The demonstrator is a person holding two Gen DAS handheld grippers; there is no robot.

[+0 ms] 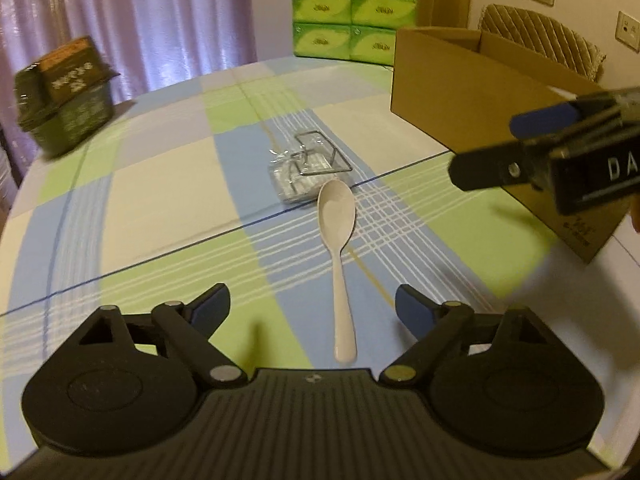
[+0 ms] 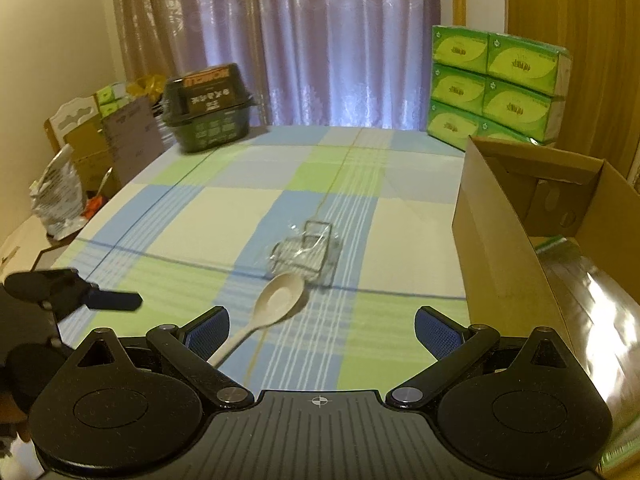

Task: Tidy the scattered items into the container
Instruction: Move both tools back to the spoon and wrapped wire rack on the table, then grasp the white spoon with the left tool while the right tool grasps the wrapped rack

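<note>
While both sets of jaws stand wide and hold nothing, the left gripper (image 1: pixel 312 310) hovers low over the checked tablecloth (image 1: pixel 160 200), with the handle end of the white spoon (image 1: pixel 338 240) lying between its fingers. The right gripper (image 2: pixel 322 330) hangs just left of the open cardboard box (image 2: pixel 496 240), the spoon's handle passing under its left finger. Beyond the spoon's bowl, just beside it, lies a clear plastic packet (image 1: pixel 306 174) holding a wire item. Farther off, a dark green tub (image 2: pixel 210 114) sits near the table's far-left edge, and stacked green tissue packs (image 2: pixel 496 84) stand behind the box.
</note>
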